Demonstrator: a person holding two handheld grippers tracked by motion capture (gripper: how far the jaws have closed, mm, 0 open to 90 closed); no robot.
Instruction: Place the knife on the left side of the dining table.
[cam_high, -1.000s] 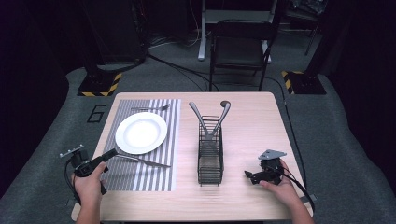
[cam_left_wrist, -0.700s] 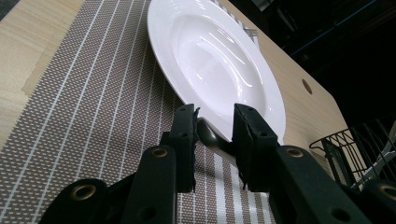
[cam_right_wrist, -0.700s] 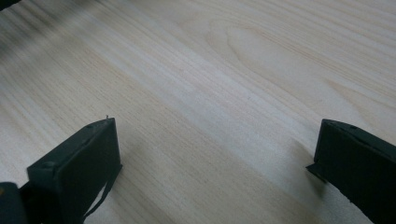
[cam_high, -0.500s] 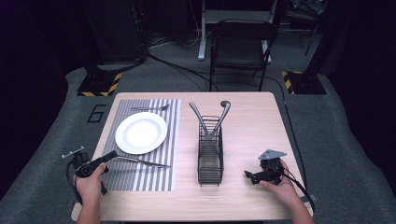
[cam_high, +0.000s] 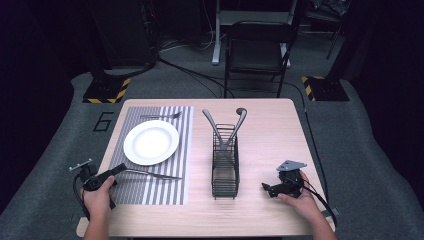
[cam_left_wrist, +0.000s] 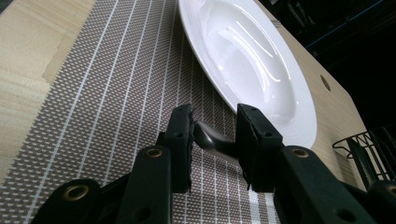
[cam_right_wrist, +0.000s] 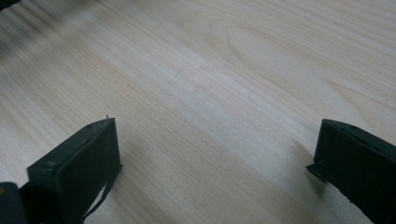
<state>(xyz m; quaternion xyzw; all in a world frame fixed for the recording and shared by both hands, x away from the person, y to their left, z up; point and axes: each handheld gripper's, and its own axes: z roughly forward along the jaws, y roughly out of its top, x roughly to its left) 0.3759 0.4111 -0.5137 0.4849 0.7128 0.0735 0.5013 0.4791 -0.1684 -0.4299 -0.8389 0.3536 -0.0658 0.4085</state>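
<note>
Gripping a knife (cam_high: 150, 174) by its handle end, my left gripper (cam_high: 119, 169) sits low over the one striped placemat (cam_high: 150, 192), jaws closed on the metal; the knife lies just below the single white plate (cam_high: 151, 142). One fork (cam_high: 161, 116) lies above the plate. At centre stands one wire caddy (cam_high: 225, 170) holding two utensils. My right gripper (cam_high: 265, 187) rests on the bare wooden table (cam_high: 270, 125), jaws spread wide, holding nothing.

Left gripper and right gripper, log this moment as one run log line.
left gripper: shut on knife handle, over placemat | right gripper: open, over bare table
</note>
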